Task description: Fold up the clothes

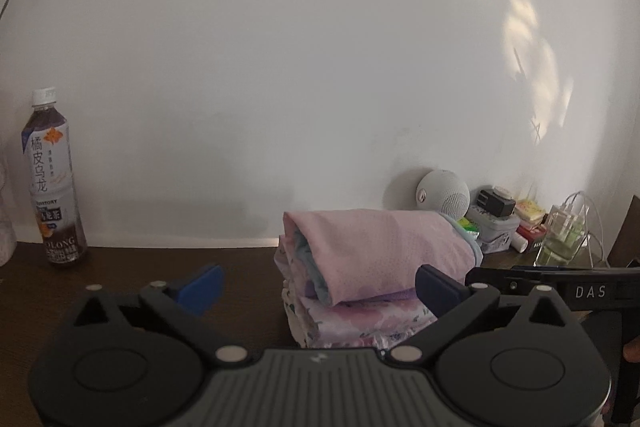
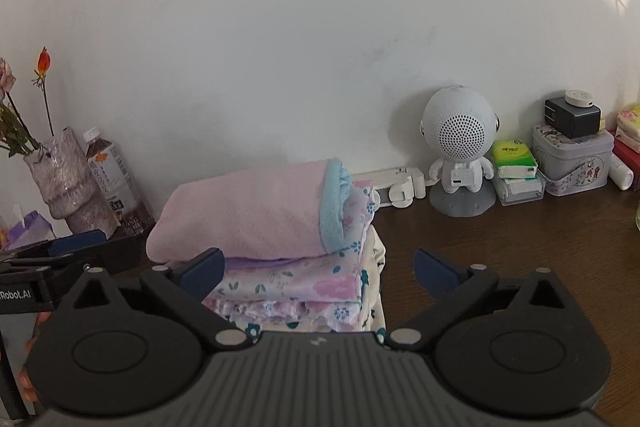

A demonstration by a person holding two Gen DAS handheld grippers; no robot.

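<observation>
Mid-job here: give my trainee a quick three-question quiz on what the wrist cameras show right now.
1. True or false: the pink folded garment lies on top of the stack of folded clothes.
2. Which stands right beside the astronaut speaker? A) tea bottle B) green tissue pack C) flower vase
3. Fill in: both the left gripper and the right gripper have their fingers ____.

Key: 1 true; 2 B; 3 open, holding nothing.
</observation>
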